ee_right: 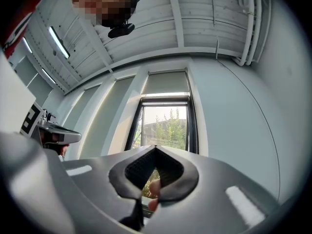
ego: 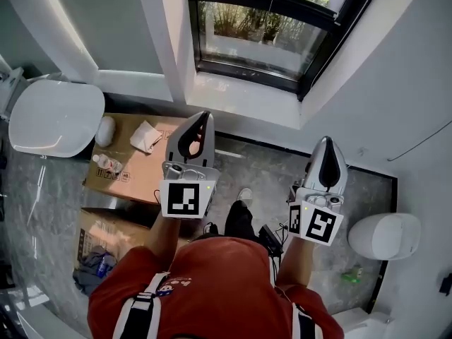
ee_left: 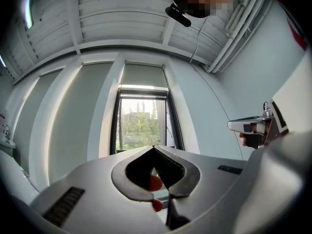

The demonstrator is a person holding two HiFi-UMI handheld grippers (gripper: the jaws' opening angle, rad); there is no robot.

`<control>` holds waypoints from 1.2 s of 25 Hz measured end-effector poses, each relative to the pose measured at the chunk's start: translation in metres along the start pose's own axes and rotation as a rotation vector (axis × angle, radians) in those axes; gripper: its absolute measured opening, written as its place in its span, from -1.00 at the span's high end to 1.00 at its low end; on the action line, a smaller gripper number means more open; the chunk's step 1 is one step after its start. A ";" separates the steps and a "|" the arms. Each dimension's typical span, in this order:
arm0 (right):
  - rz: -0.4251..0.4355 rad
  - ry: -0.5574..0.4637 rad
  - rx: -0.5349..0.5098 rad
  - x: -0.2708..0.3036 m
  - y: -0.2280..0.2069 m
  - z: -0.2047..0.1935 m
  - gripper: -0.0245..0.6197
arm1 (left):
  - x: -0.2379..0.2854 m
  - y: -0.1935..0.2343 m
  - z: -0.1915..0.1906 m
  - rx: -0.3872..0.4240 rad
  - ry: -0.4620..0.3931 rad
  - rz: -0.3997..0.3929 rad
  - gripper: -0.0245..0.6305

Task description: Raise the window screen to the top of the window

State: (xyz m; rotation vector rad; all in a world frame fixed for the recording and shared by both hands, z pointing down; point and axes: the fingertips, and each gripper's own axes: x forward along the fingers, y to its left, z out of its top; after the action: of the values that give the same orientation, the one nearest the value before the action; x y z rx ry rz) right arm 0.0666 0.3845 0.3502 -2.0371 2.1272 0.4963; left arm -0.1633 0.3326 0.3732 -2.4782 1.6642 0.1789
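Observation:
The window (ego: 263,32) has a black frame and stands straight ahead, with green plants behind the glass (ee_left: 143,125). A pale grey-green screen panel (ee_left: 143,75) covers the strip above the glass, also visible in the right gripper view (ee_right: 166,83). My left gripper (ego: 200,119) is shut and empty, pointing at the window (ee_right: 168,126) from well short of the sill. My right gripper (ego: 327,144) is beside it, also shut with nothing in it. In each gripper view the jaws meet at their tips, left gripper (ee_left: 155,148) and right gripper (ee_right: 156,148). Neither touches the window.
A white sill (ego: 240,96) runs under the window. Cardboard boxes (ego: 134,162) with a tissue and a bottle lie at the left, beside a white toilet lid (ego: 53,116). A second white fixture (ego: 385,236) stands at the right wall, with a green object (ego: 351,275) on the floor.

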 end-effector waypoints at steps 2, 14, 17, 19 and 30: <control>0.001 -0.004 0.013 0.015 -0.007 -0.007 0.90 | 0.015 0.002 -0.001 0.007 0.000 0.008 0.91; 0.005 -0.011 0.062 0.117 -0.075 -0.057 0.90 | 0.141 -0.020 -0.006 0.058 -0.038 0.017 0.91; 0.008 -0.009 0.066 0.137 -0.094 -0.067 0.90 | 0.168 -0.030 -0.012 0.056 -0.020 0.018 0.91; 0.010 -0.009 0.069 0.150 -0.106 -0.073 0.90 | 0.186 -0.036 -0.013 0.060 -0.020 0.020 0.91; 0.041 -0.013 0.084 0.207 -0.149 -0.100 0.90 | 0.255 -0.059 -0.031 0.082 0.031 0.031 0.91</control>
State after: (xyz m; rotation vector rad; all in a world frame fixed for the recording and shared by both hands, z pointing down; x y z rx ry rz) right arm 0.2124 0.1533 0.3547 -1.9441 2.1483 0.4172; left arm -0.0121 0.1173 0.3603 -2.4079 1.6876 0.0750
